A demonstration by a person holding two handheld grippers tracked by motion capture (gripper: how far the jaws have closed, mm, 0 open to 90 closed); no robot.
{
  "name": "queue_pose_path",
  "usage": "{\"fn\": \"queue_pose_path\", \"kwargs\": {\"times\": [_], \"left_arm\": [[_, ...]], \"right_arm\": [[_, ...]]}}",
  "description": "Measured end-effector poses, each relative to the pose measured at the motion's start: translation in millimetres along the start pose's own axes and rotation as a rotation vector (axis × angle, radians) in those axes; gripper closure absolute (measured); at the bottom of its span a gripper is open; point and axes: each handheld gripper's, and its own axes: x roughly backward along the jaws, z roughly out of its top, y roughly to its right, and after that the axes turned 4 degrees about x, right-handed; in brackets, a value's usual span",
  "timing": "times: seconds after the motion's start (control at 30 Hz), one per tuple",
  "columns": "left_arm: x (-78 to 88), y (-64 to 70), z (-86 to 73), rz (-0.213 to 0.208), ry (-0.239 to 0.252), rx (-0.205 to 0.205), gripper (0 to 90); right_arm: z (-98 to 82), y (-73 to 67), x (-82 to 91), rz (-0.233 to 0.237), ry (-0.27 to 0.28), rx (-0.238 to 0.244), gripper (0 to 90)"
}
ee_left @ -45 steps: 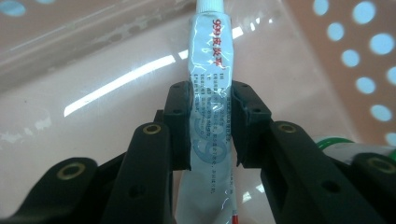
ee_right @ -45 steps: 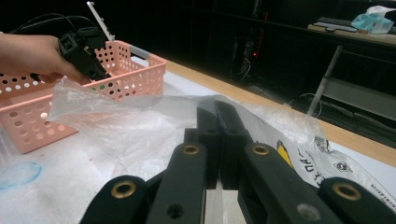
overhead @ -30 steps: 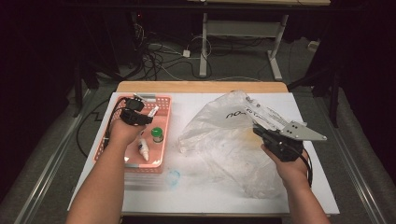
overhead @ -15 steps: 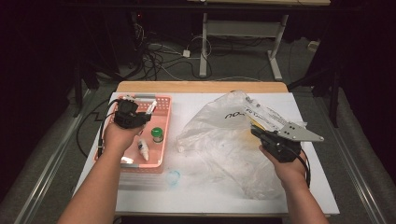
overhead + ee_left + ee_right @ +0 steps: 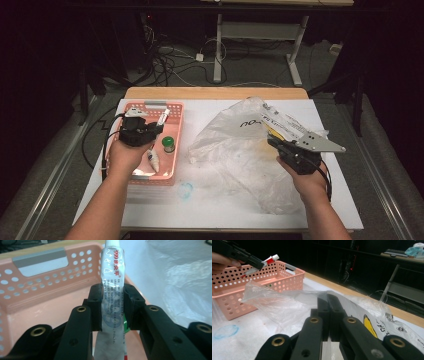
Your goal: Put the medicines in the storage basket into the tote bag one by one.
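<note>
Two grippers working: left gripper (image 5: 112, 307) is clamping a white ointment tube (image 5: 112, 290), holding it above the pink basket (image 5: 175, 112) at 9 o'clock on the table (image 5: 210, 210). Right gripper (image 5: 328, 305) is pinching the clear plastic bag (image 5: 235, 150), jaws closed on the film, at 3 o'clock.

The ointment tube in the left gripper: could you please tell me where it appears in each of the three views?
High view: the ointment tube sticks out of the left gripper over the pink basket, left of centre.
Left gripper view: tube at centre, clamped between the jaws.
Right gripper view: tube at upper left, above the basket.
Shared landmark: the pink basket.
</note>
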Motion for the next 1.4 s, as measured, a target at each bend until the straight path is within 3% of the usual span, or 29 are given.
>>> {"fn": "queue_pose_path", "kwargs": {"times": [0.3,0.63,0.97,1.4], "left_arm": [[13.9,21.4,-11.9,-0.045,0.054,-0.007,69.2],[25.1,51.7,-26.4,-0.107,0.106,-0.042,69.1],[30.4,77.2,-36.4,-0.135,0.114,-0.089,69.1],[23.2,105.0,-48.2,-0.197,0.099,-0.138,69.1]], "right_arm": [[0.5,-1.0,0.3,0.004,0.002,0.006,90.0],[-0.1,-2.2,-1.0,0.005,-0.003,0.006,90.0],[-0.4,-2.4,-1.3,0.007,-0.003,0.008,90.0],[-0.6,-2.3,-1.6,0.004,0.002,0.007,90.0]]}}
